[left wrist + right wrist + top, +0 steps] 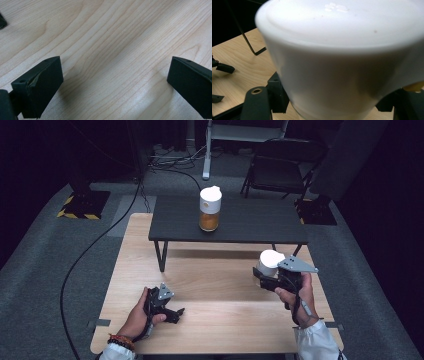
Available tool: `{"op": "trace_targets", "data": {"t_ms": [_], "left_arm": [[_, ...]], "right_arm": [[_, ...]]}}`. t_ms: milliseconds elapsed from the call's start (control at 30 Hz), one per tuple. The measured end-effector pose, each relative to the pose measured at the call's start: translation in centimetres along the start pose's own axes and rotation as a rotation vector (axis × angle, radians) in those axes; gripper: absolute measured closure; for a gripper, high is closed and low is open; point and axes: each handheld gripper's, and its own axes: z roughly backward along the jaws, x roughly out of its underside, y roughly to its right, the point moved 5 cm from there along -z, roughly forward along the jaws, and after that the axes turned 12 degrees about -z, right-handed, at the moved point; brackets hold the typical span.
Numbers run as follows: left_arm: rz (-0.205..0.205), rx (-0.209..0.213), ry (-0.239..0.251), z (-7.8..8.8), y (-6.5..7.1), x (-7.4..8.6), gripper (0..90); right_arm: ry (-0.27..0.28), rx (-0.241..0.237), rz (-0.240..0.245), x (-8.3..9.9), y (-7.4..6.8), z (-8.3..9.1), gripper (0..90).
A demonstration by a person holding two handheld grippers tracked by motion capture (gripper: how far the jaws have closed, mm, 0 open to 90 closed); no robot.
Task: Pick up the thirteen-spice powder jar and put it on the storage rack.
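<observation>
My right gripper point(265, 280) is shut on a white-topped container point(270, 261), held just above the right side of the wooden table point(215, 285). In the right gripper view the container's white top point(342, 50) looms close between the two black jaws, and a bit of amber shows at its lower right. A second container point(210, 209), with a white cap and amber contents, stands upright on the low dark shelf point(250, 222) at the table's far side. At the near left, my left gripper point(175, 314) rests on the wood. Its jaws point(115, 85) stand wide open over bare wood.
The dark shelf stands on thin black legs point(161, 255) over the far half of the table. Behind the table are a black chair point(282, 165) and a white stand point(206, 150). A black cable point(85, 255) runs over the grey floor at left.
</observation>
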Motion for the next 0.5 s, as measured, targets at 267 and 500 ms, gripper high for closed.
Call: {"op": "trace_targets", "data": {"t_ms": [267, 500], "left_arm": [[0.0, 0.0, -0.001, 0.0, 0.0, 0.0, 0.0], [0.0, 0.0, -0.001, 0.0, 0.0, 0.0, 0.0]], "right_arm": [[0.026, 0.019, 0.001, -1.9, -0.2, 1.2, 30.0], [0.037, 0.036, 0.001, -3.6, -0.6, 1.7, 30.0]]}}
